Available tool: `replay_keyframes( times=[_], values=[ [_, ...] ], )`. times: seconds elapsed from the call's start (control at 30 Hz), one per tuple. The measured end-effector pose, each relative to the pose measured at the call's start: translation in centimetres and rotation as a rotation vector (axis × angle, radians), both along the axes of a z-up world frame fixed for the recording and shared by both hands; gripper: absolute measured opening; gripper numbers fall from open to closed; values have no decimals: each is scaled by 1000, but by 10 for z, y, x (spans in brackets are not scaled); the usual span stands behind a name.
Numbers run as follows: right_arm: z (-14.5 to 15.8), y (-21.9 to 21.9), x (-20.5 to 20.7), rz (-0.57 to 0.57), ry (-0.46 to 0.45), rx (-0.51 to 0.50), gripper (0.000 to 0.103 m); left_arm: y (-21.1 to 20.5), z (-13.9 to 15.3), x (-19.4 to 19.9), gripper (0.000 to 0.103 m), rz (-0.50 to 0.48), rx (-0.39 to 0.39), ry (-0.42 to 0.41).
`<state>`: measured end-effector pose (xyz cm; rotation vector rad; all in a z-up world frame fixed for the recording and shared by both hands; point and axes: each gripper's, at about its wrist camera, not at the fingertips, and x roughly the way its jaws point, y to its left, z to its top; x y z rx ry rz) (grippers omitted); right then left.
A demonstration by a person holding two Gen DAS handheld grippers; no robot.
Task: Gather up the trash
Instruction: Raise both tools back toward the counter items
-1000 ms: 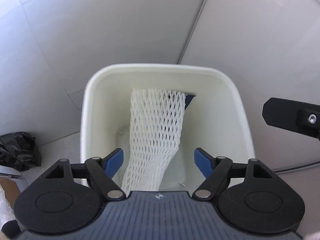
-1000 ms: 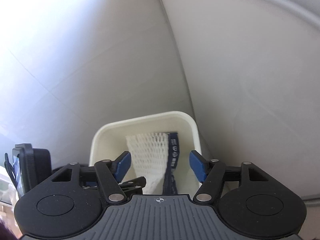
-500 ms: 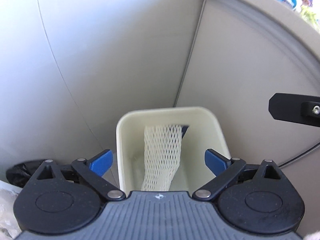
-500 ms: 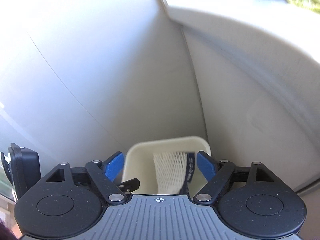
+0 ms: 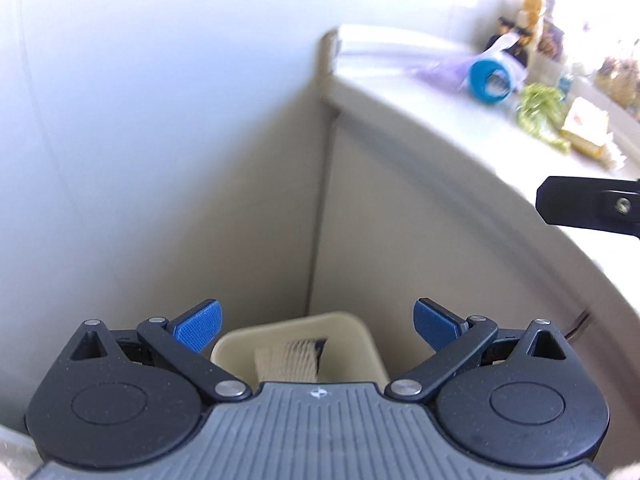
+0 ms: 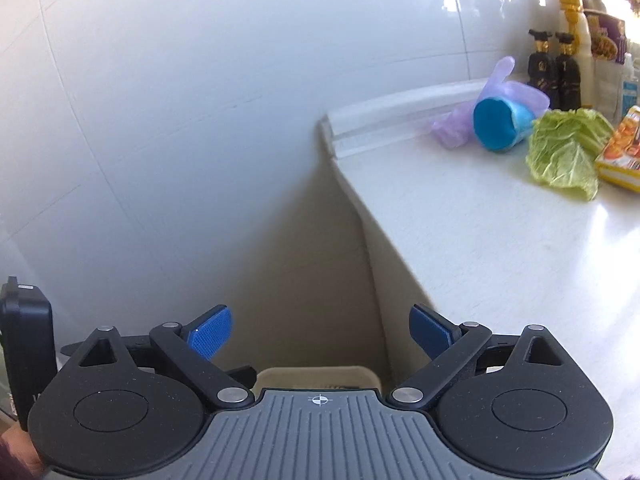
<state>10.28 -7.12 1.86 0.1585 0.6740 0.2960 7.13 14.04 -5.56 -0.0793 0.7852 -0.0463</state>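
Observation:
A cream trash bin (image 5: 352,330) stands on the floor in the corner below, with white foam netting (image 5: 286,362) in it. Its rim shows in the right wrist view (image 6: 316,374). My left gripper (image 5: 316,326) is open and empty, high above the bin. My right gripper (image 6: 320,334) is open and empty too. On the white counter (image 6: 500,248) lie a cabbage leaf (image 6: 564,152), a blue cup (image 6: 498,122), a purple glove (image 6: 504,90) and an orange packet (image 6: 622,152).
Dark bottles (image 6: 554,70) and a yellow bottle (image 6: 572,12) stand at the counter's back against the white tiled wall (image 6: 200,100). The counter's side panel (image 5: 420,220) rises right of the bin. The right gripper's body (image 5: 588,210) shows in the left wrist view.
Both grippers have risen away from the bin and tilted up. The bin has shrunk to the bottom of each view and the countertop with its items has come into sight.

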Motion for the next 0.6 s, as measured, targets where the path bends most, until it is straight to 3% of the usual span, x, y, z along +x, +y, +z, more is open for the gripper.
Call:
replay_keyframes(
  times=[0.27, 0.6],
  values=[
    [24, -63, 21, -129, -59, -56, 102, -40, 43, 24, 102, -95, 50, -87],
    [36, -200, 44, -352, -92, 85, 102, -96, 68, 77, 102, -221, 88, -210]
  ],
)
